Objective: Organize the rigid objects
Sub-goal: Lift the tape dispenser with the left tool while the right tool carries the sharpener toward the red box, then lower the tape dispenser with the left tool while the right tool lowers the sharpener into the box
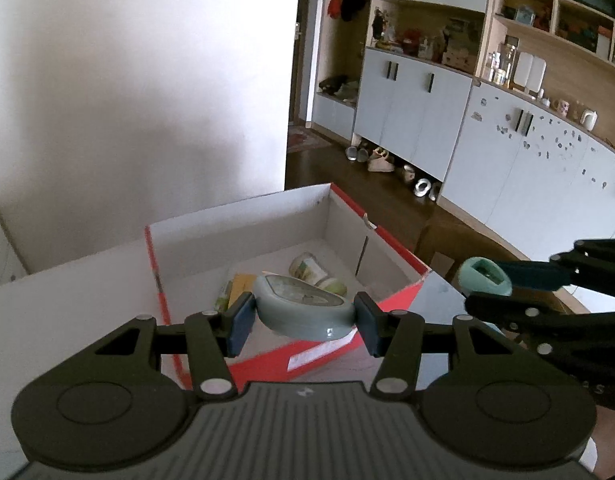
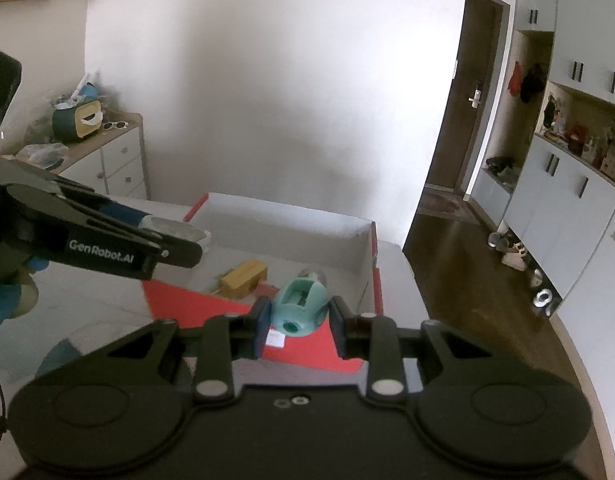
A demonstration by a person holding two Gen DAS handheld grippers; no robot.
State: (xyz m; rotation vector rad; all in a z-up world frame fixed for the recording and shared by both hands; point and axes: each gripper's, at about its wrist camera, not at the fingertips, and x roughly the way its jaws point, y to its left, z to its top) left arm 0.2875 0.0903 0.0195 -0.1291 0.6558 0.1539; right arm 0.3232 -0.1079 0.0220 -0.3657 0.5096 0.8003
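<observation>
Two claws above box rim [image 1: 243,204], left claw [image 1: 303,320] pinching clock [image 1: 303,312], right claw [image 2: 297,322] pinching sharpener [image 2: 299,312]

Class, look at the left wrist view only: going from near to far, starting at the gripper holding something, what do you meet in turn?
Left gripper shut on the grey-green clock → red box near wall → jar lying inside the box → shoes on the floor → wall cabinets.

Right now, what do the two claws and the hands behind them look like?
Both the left claw and the right claw are matte black linkage arms with silver pivot pins and dark blue pads. White "GenRobot.AI" lettering marks the left one's side. A blue glove covers the hand behind it.
</observation>
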